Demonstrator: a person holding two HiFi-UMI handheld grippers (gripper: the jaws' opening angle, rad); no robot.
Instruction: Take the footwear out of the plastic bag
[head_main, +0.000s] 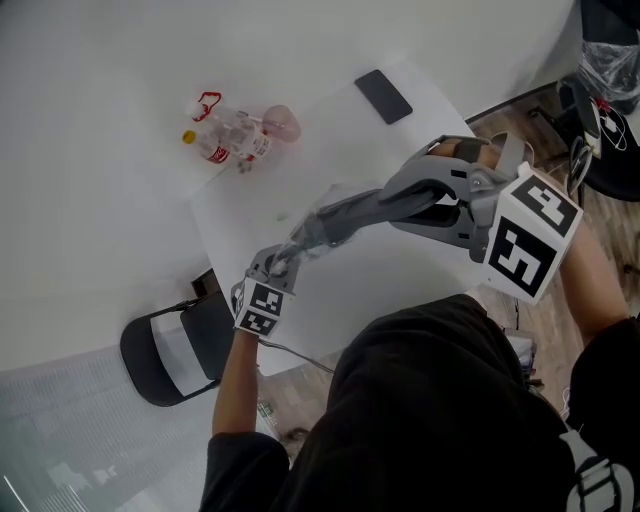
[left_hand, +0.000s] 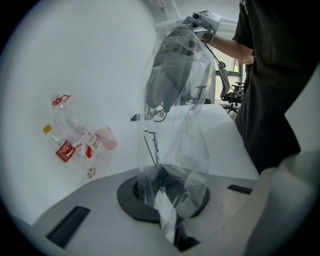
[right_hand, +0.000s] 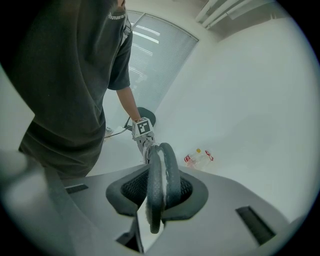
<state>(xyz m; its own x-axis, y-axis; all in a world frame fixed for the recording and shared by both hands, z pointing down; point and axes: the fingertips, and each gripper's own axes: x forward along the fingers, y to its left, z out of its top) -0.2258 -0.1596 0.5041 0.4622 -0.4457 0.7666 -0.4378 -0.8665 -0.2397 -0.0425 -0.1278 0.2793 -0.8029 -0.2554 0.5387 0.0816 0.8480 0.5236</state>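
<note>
Two-handedly stretching a clear plastic bag (left_hand: 175, 145) over a white table (head_main: 340, 150). Pinching the bag's thin end with the left gripper (left_hand: 170, 222), jaws pressed together on the crumpled film. Clamping the right gripper (right_hand: 154, 197) partway shut on dark grey footwear (right_hand: 162, 180), seen edge-on as two curved soles side by side with pale film between them.

Showing only in the left gripper view: the bag rising from the jaws as a see-through tube, with the footwear sitting in its upper end, right up against the other gripper. Showing only in the head view: both tools pointing toward each other above the table, with bag and footwear bridging the gap between them.

Lying farther back on the white surface: clear plastic bottles (head_main: 222, 135) with red labels, just beside a pink cup (head_main: 283, 122). Resting near the table's far corner: a dark phone (head_main: 383, 96). Standing by the table's near left edge: a black chair (head_main: 175, 350). Filling much of the head view's lower half and the right gripper view's left side: the person's dark shirt (head_main: 440, 420).
</note>
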